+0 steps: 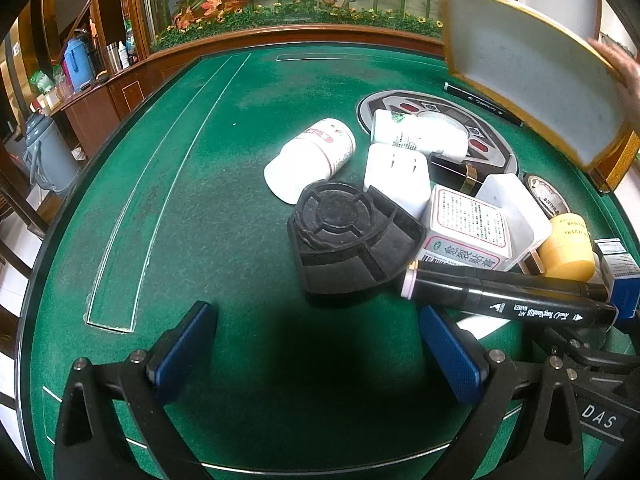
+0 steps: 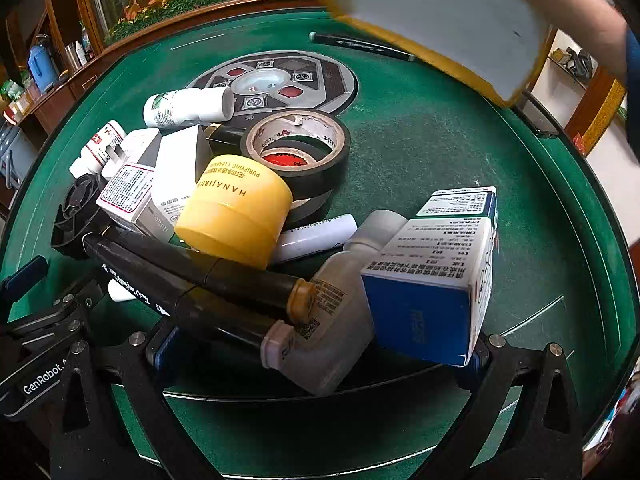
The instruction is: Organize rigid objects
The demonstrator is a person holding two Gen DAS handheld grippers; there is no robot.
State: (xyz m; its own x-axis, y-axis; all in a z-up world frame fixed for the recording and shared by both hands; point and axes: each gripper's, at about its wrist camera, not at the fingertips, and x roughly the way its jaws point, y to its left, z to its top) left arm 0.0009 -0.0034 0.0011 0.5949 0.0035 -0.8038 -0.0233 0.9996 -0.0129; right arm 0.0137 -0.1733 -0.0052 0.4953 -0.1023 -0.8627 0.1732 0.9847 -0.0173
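Dozens of small rigid items lie heaped on the green felt table [image 1: 192, 184], from the left camera's 12 to 3 o'clock. The left gripper [image 1: 316, 344] hangs wide and empty. The right gripper [image 2: 320, 354] is spread wide, with a blue-and-white carton [image 2: 436, 280] and a white bottle [image 2: 336, 320] between its jaws, neither clamped. The yellow jar [image 2: 236, 216], at 11 o'clock there, looks light, hard and slick; a grip across its straight sides seems safest.
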